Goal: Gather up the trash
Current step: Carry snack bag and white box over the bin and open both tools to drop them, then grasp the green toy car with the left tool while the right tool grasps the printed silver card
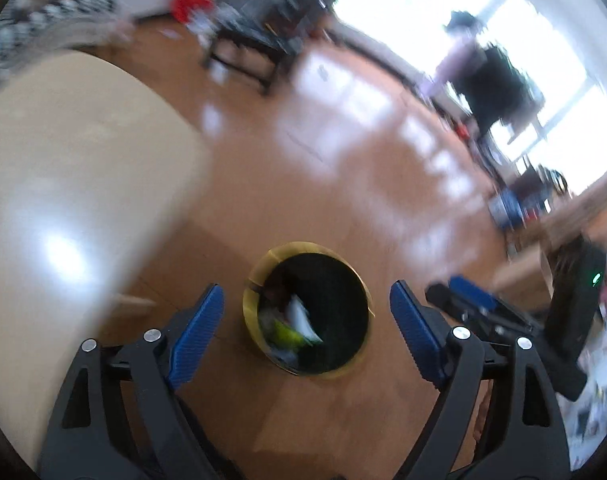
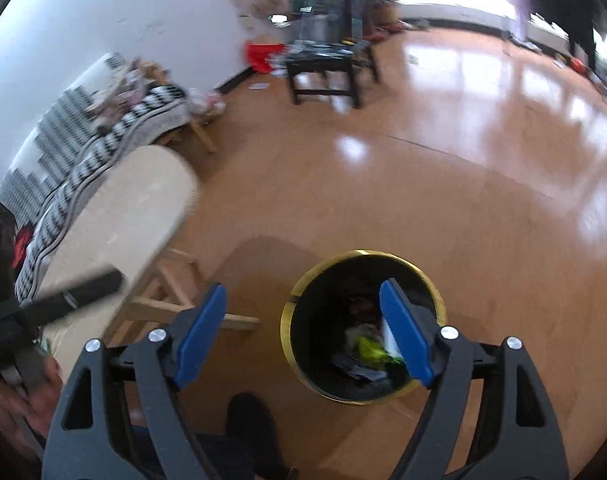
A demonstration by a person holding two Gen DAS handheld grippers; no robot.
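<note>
A glossy orange-brown wooden floor (image 2: 383,184) fills most of both views, catching bright patches of window light. At the left stands a pale beige table (image 1: 75,168) with a rounded edge and light wooden legs; behind it, in the right wrist view, a black-and-white patterned sofa (image 2: 83,152) lines the white wall. Farther off stands a small dark table (image 2: 327,72) with clutter on top, beside something red on the floor.

On the floor near the beige table stands the round trash bin (image 2: 291,320), black inside with a yellow-gold rim. Trash (image 2: 369,350) lies at its bottom: white paper, a bright yellow-green wrapper and darker scraps, blurred.

The left gripper (image 1: 307,312) hangs above the bin, its blue-padded jaws spread wide and empty, the bin's mouth showing between them. The right gripper (image 2: 303,312) is likewise released, holding nothing; its right finger crosses in front of the bin's opening. In the left wrist view, the right gripper appears at the right edge, just beside the left one. A dark shoe (image 2: 249,420) shows on the floor below the right gripper.
</note>
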